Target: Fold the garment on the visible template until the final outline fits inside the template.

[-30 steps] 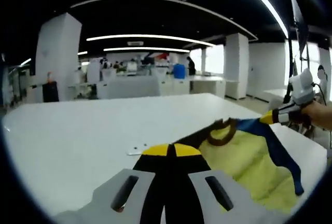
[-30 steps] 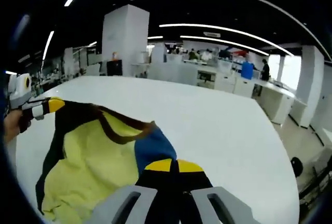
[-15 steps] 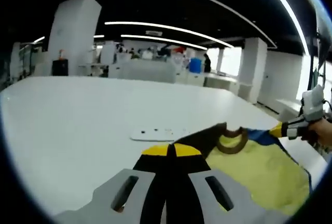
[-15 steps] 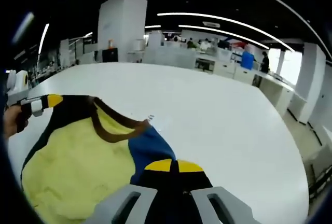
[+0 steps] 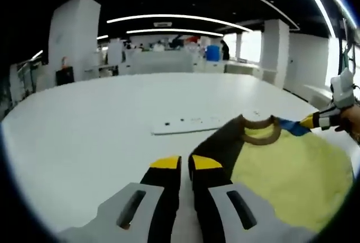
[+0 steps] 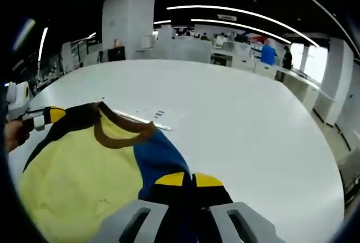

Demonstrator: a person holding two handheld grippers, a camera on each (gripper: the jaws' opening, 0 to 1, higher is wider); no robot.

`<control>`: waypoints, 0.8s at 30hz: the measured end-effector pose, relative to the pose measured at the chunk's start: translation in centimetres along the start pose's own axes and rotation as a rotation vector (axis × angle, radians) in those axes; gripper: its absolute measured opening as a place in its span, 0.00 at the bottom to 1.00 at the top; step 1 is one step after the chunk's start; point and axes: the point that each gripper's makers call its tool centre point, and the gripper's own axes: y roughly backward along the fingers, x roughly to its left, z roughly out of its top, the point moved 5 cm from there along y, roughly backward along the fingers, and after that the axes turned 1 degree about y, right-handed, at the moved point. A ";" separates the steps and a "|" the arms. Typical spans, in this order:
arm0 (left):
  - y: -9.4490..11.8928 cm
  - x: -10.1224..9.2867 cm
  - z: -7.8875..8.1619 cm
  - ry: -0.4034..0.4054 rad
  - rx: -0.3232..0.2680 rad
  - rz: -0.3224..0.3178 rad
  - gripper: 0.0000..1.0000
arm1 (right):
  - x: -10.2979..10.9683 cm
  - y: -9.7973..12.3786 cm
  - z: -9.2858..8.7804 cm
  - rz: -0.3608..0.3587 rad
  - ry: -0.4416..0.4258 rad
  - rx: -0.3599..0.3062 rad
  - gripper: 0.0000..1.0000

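The left gripper (image 5: pixel 186 164) has let go; jaws now slightly parted, empty. The yellow T-shirt (image 6: pixel 79 170) has dropped onto the white table (image 6: pixel 236 119). The right gripper (image 6: pixel 189 180) still pinches its blue sleeve (image 6: pixel 160 156).

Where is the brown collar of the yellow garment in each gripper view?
Left gripper view: brown collar sits right of centre, beyond the left gripper.
Right gripper view: collar sits left of centre.
Shared landmark: the white strip lying on the table just past the collar.

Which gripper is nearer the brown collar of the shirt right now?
Left, though only slightly. The left gripper sits at the dark shoulder beside the brown collar; the right gripper holds the blue shoulder, further from it.
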 end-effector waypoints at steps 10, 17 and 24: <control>2.2 -0.9 1.1 -0.099 0.019 -0.049 0.24 | 0.6 2.4 0.2 0.087 -0.015 0.030 0.29; 4.8 -2.3 1.8 -0.174 0.014 -0.111 0.38 | 1.7 5.1 0.3 0.162 0.019 0.017 0.42; 8.0 -2.8 1.3 -0.198 0.023 -0.170 0.52 | 2.9 8.3 -0.8 0.254 0.029 0.033 0.53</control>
